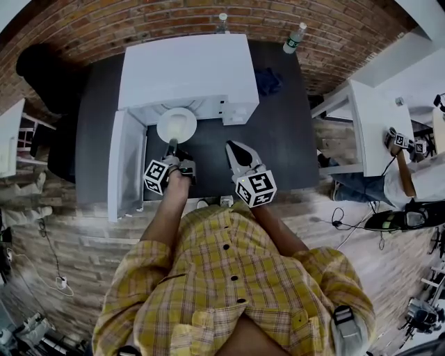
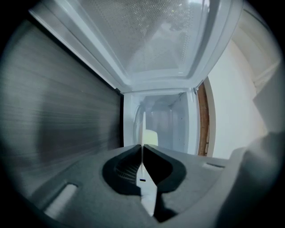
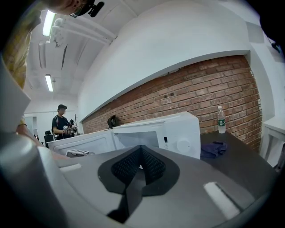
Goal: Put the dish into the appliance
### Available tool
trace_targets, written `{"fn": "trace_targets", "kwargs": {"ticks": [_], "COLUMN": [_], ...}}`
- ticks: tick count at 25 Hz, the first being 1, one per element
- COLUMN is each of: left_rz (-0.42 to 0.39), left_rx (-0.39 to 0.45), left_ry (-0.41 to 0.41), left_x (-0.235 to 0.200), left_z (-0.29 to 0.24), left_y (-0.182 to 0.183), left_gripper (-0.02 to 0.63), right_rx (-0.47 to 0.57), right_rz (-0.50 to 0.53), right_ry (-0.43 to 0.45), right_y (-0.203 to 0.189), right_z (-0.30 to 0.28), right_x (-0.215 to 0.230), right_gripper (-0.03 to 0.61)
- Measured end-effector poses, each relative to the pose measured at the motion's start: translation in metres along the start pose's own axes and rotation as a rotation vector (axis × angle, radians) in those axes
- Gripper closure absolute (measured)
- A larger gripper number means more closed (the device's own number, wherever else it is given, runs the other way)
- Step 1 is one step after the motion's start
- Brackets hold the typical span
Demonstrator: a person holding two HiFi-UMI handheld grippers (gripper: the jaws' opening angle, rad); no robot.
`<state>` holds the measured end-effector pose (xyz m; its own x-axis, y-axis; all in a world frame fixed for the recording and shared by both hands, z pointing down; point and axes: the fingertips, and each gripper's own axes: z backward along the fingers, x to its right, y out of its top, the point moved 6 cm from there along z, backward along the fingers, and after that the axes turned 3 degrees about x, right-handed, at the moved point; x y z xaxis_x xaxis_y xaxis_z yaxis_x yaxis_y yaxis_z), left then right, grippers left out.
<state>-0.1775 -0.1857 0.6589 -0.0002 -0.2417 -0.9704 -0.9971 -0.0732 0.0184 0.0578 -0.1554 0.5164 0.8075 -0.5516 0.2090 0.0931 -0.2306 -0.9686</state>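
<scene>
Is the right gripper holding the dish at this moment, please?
No, the right gripper has its jaws together on nothing, while the left gripper holds the dish.

White on the microwave (image 1: 188, 73) and on the dish (image 1: 176, 125); near-black on the table (image 1: 285, 146); red-brown brick pattern on the wall (image 1: 174, 21). Yellow plaid on the shirt (image 1: 229, 278), dark blue on the cloth (image 1: 268, 81). Black-and-white square markers on the left gripper (image 1: 172, 144) and right gripper (image 1: 231, 147); black ribbing on the pads (image 3: 153, 167).

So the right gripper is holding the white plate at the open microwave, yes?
No, the left gripper holds the white plate at the open microwave. The left gripper view shows its jaws pinching the plate's edge; the right gripper is shut and empty.
</scene>
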Motion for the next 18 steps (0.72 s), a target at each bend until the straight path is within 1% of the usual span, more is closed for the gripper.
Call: {"fn": "trace_targets", "kwargs": {"ticks": [18], "left_rz": [-0.006], "left_rx": [0.017], "left_ry": [0.039], "left_x": [-0.009], "left_z": [-0.033], "left_y": [0.001], "left_gripper": [0.601], "right_rx": [-0.005], "right_rz": [0.002], "right_ry": [-0.017], "right_y": [0.001], "right_z": [0.0], "right_x": [0.014], "right_gripper": [0.574]}}
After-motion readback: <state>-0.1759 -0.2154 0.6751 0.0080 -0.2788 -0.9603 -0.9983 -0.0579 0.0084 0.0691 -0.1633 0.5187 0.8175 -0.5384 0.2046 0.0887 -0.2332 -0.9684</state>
